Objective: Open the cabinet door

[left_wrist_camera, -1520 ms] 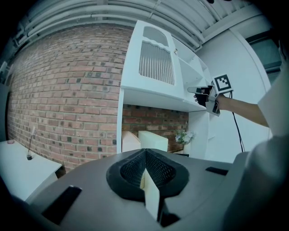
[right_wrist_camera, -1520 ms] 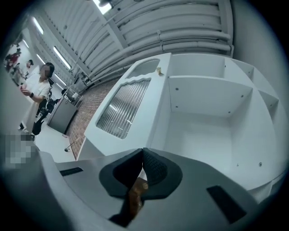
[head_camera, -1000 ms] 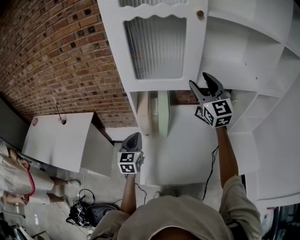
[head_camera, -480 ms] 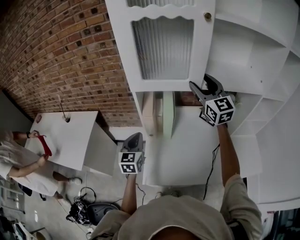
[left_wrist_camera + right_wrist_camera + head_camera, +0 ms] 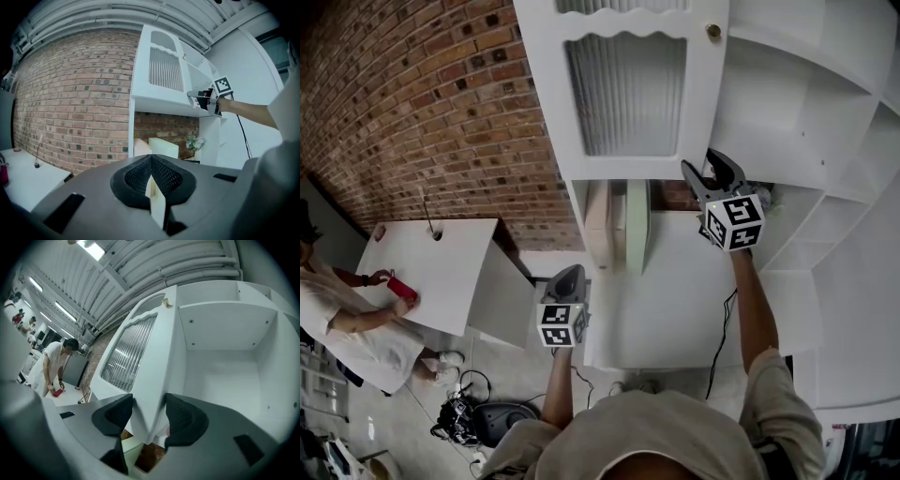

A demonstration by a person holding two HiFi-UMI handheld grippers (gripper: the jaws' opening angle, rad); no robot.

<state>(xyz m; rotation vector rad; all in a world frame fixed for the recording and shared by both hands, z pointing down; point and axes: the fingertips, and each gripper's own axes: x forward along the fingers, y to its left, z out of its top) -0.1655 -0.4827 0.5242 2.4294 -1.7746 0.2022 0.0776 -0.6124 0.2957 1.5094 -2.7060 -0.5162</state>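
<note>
The white cabinet door (image 5: 628,94), with a ribbed glass panel and a small brass knob (image 5: 712,31), stands swung out from the open white shelving (image 5: 797,103). My right gripper (image 5: 712,172) is raised at the door's lower corner. In the right gripper view that corner of the door (image 5: 149,394) sits between the two dark pads (image 5: 185,420). The jaws have just been closing, and both pads meet the panel's faces. My left gripper (image 5: 569,274) hangs lower at the left, apart from the cabinet. Its pads (image 5: 161,176) are shut together with nothing between them.
A brick wall (image 5: 441,112) runs along the left. At a white table (image 5: 441,272) a person (image 5: 347,319) leans over a red thing. Pale boxes (image 5: 623,225) stand under the cabinet's shelf, beside a small plant (image 5: 194,142). Cables and a dark bag (image 5: 478,427) lie on the floor.
The right gripper's jaws stand a little narrower round the door's corner. Both grippers have kept their places. The person at the left table has shifted and now bends over it.
</note>
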